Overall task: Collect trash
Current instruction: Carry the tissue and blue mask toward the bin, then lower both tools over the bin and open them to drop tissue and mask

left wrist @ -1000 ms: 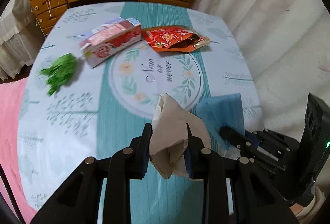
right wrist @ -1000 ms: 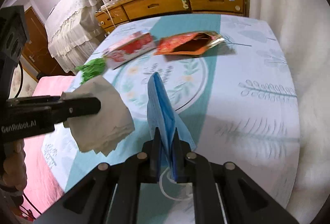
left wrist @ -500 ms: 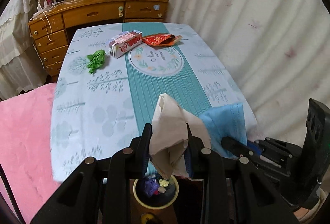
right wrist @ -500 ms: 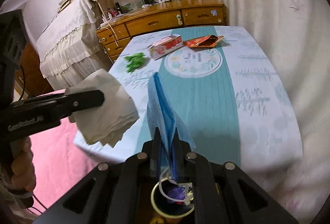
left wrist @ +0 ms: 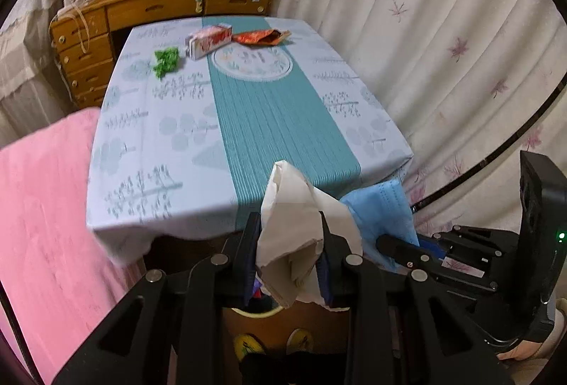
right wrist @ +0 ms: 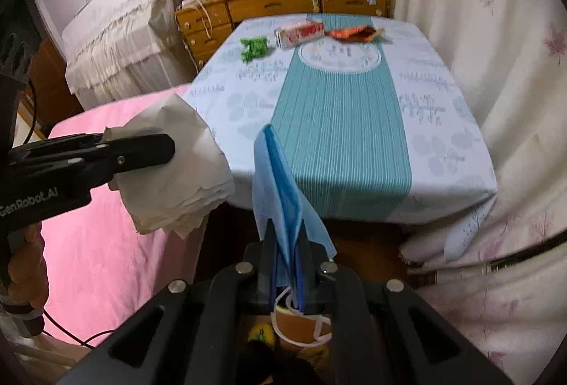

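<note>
Holding one tissue (left wrist: 297, 229) and one mask (right wrist: 280, 186), three items stay tabled.

Crumpled off-white paper tissue (left wrist: 297, 229): matt, creased. Pleated blue non-woven face mask (right wrist: 280, 186): matt. Glossy varnished wooden dresser (left wrist: 159, 9), 12 o'clock.

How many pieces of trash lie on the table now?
3, all at the far end of the table: green scrap on the left, carton in the middle, orange snack bag right of it.
</note>
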A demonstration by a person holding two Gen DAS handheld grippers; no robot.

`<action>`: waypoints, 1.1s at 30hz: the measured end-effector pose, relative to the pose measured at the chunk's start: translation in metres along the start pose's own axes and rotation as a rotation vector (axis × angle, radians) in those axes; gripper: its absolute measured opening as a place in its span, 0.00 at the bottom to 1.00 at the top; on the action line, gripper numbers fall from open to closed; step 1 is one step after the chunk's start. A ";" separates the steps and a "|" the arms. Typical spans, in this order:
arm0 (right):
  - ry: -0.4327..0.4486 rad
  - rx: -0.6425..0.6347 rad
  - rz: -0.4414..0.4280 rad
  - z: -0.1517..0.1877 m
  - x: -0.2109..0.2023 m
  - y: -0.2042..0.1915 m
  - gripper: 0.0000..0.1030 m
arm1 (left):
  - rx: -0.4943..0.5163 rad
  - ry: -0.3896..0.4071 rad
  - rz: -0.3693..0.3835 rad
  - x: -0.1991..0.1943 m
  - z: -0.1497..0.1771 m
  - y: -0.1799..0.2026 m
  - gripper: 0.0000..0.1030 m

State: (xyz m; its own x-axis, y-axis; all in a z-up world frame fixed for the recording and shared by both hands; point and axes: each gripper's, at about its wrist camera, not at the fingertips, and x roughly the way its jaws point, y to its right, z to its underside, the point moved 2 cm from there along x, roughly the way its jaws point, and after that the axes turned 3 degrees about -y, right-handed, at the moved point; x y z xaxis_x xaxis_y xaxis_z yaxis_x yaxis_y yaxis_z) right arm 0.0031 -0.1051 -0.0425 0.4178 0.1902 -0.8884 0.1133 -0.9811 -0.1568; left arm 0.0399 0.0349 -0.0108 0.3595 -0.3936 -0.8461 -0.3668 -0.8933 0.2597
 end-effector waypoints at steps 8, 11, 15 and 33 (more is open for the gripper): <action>-0.116 0.099 -0.095 0.049 0.066 0.032 0.08 | -0.082 -0.088 -0.058 0.066 0.053 0.005 0.25; -0.171 0.159 -0.103 0.073 0.113 0.045 0.08 | -0.116 -0.151 -0.082 0.113 0.080 -0.001 0.25; -0.223 0.269 -0.100 0.097 0.176 0.061 0.08 | -0.128 -0.196 -0.117 0.170 0.112 -0.014 0.26; -0.331 0.382 -0.056 0.172 0.407 0.101 0.17 | -0.230 -0.318 -0.180 0.393 0.196 -0.104 0.60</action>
State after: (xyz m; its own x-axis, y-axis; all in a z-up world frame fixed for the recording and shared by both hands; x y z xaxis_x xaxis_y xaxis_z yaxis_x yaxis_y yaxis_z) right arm 0.0299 -0.1327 -0.4941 0.1059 0.2825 -0.9534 -0.2364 -0.9242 -0.3001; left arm 0.0516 0.0156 -0.4612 0.1051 -0.1723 -0.9794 -0.1089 -0.9809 0.1609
